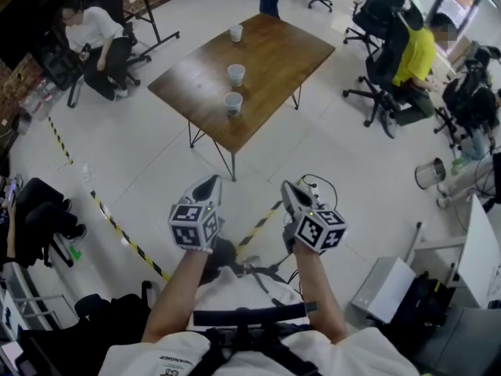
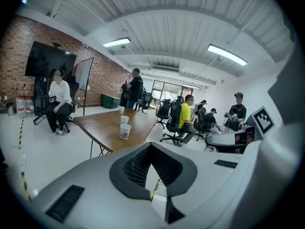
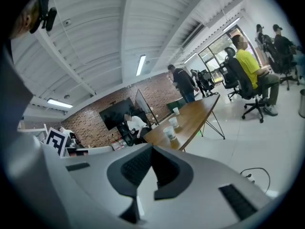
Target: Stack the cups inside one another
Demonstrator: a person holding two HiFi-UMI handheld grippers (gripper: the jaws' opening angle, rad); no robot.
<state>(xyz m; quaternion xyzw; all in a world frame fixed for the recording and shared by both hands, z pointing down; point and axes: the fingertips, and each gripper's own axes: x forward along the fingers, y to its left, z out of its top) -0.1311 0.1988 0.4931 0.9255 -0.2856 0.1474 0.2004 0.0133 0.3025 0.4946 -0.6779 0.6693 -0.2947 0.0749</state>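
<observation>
Three white paper cups [image 1: 236,74] are seen standing apart in a row on the brown wooden bench [image 1: 282,53] at twelve o'clock. The left tongs [image 1: 210,182] and right tongs [image 1: 288,188] are pressed together, empty, well short of it. Yellow-black floor tape [image 1: 262,222] lies between, and black office chairs [image 1: 374,18] stand at two o'clock.

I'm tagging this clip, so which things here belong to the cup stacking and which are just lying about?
Job: near cup, middle cup, far cup, wooden table, left gripper, right gripper.
Lying about: office chairs, striped floor tape, metal bin.
</observation>
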